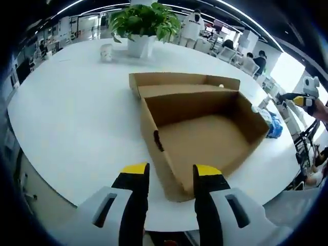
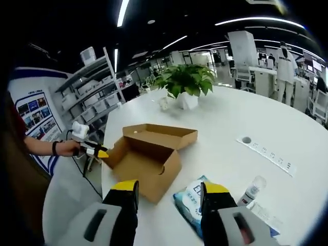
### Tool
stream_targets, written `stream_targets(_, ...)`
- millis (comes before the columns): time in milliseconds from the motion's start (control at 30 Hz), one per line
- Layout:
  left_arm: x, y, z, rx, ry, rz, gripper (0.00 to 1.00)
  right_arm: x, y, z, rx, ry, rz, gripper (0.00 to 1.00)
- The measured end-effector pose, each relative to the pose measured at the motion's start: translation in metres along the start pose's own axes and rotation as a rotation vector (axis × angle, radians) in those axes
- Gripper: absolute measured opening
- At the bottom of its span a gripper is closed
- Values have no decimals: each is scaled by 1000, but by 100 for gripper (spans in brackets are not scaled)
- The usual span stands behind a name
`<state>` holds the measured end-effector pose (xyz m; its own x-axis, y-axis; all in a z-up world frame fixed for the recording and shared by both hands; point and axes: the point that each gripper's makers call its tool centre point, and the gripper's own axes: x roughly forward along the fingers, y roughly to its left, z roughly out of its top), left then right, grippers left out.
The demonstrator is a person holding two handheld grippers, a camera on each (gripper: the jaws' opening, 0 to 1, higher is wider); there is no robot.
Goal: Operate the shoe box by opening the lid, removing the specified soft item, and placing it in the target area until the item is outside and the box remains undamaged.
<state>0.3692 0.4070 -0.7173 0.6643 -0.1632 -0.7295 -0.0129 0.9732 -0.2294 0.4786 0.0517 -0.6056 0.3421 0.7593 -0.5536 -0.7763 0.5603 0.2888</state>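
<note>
Left gripper view: shoe box [image 1: 205, 138] sits open at frame centre on the white round surface [image 1: 77, 118], lid [image 1: 179, 82] folded back flat behind it toward the upper part of the frame, box interior bare brown cardboard as far as visible. Left gripper [image 1: 170, 171] at bottom centre, jaws apart with nothing between them, yellow tips just short of the box's near corner; can't tell if they touch it. Potted plant [image 1: 143, 23] at top centre, small white cup [image 1: 106, 51] just left of it. Blue-and-white soft pack [image 1: 271, 123] lies on the surface beside the box's right wall, outside the box. The right gripper [image 1: 302, 101] shows at the right edge, held by a hand. Right gripper view: right gripper [image 2: 169, 187] at bottom centre, jaws open, gripping nothing. The soft pack [image 2: 192, 200] lies on the surface between the two jaw tips, lower centre, just right of the box [image 2: 146, 164]. Lid [image 2: 161, 134] lies open behind the box. Small clear bottle [image 2: 252, 190] to the right of the pack, near the right jaw. The left gripper [image 2: 92, 149] is at the left, held by a hand [image 2: 69, 147] at the box's far corner. Plant [image 2: 185, 82] at upper centre, shelving [image 2: 95, 87] at upper left.
</note>
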Motion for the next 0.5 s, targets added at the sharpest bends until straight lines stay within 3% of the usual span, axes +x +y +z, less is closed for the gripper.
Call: stream_targets(500, 2, 1, -1, -59, -7, 67, 14, 2, 5, 0, 9, -6, 2, 44)
